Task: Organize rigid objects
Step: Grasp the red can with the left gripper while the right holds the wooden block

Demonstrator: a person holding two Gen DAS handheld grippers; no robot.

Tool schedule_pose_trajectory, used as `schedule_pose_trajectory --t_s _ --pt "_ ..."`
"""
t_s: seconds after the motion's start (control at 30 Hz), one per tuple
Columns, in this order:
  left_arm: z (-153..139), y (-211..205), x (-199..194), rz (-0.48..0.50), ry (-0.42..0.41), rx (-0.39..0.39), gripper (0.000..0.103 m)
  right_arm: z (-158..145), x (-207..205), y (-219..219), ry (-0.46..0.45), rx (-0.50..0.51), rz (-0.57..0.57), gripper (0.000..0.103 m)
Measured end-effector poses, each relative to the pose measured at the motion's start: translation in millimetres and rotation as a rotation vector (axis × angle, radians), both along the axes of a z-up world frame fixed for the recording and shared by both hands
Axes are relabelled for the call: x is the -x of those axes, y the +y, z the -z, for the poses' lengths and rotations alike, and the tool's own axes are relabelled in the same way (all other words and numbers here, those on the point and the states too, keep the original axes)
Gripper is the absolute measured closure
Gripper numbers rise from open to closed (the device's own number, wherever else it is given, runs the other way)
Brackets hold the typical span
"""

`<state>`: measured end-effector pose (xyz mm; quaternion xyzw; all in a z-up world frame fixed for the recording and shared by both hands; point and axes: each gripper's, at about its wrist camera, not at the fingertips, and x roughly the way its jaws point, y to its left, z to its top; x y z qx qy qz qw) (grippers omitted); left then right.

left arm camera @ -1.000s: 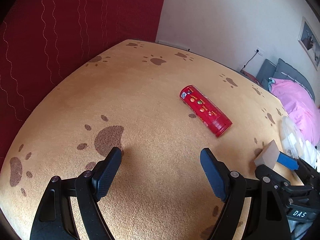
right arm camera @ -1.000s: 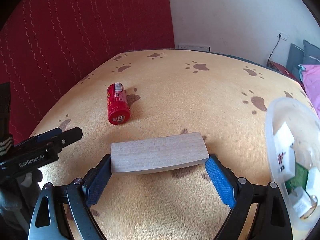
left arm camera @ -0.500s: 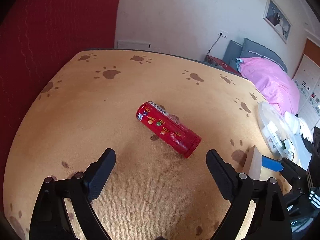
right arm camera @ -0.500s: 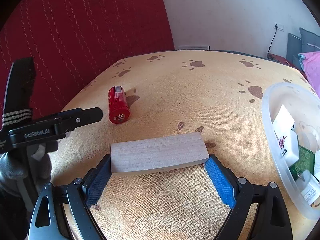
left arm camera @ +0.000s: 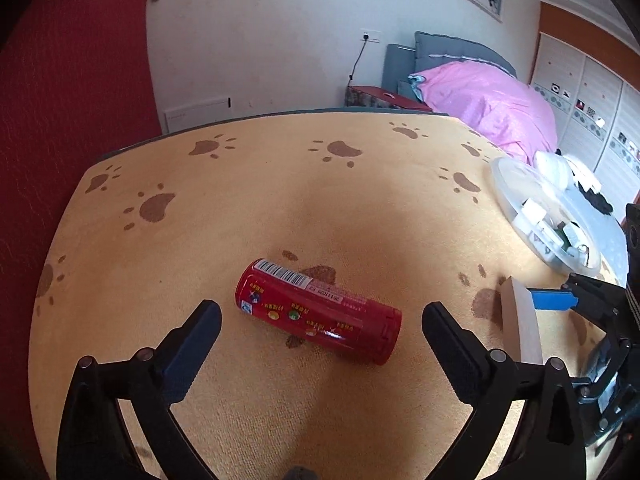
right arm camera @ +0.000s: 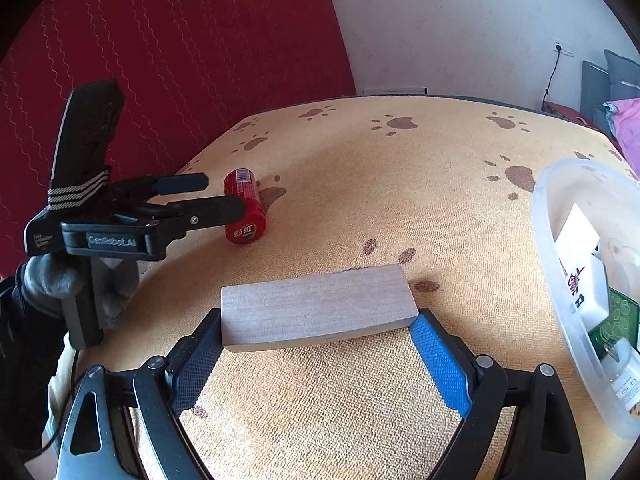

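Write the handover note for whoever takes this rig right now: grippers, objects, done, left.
Left gripper: jaws opening, pads clear of the red plastic cylinder tube, which lies on its side between them on the orange paw-print cloth.
Right gripper: shut on the pale rectangular wooden block, held by its ends.
Clear round plastic tub sits to the right, already holding small boxes.
Done: block picked up.
Left: probably put the block in the tub, then grasp the tube and bin it.
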<state>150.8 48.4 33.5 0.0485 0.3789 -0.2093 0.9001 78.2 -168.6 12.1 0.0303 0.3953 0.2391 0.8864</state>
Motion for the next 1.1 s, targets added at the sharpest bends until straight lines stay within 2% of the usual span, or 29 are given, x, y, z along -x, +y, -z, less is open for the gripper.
schedule_pose_trajectory --t_s 0.2,0.33,0.43,0.8,0.9,1.0,1.1 --pt "0.7 -2.6 -11.5 0.081 -0.016 -0.014 0.000 0.4 0.3 0.0 0.001 0.000 0.000 0.009" --pt "1.4 -11.7 -10.1 0.140 -0.048 -0.062 0.000 0.4 0.2 -0.3 0.001 0.000 0.001 0.009" --pt "5.9 -17.9 -13.6 0.159 -0.030 -0.099 0.000 0.5 -0.1 -0.4 0.001 0.000 0.001 0.009" --pt "24.7 -14.1 -27.7 0.076 0.065 -0.141 0.000 0.3 -0.3 -0.6 0.000 0.000 0.001 0.009" --pt "25.4 -12.7 -28.4 0.071 0.073 -0.131 0.002 1.6 -1.8 -0.9 -0.002 -0.002 0.004 0.009" --pt "24.3 -13.7 -24.1 0.074 0.064 -0.129 0.008 2.1 -0.9 -1.3 -0.007 -0.004 0.006 0.009" --pt "23.8 -15.6 -21.2 0.047 0.056 -0.136 0.008 0.8 1.9 -1.9 -0.014 -0.008 0.009 0.009"
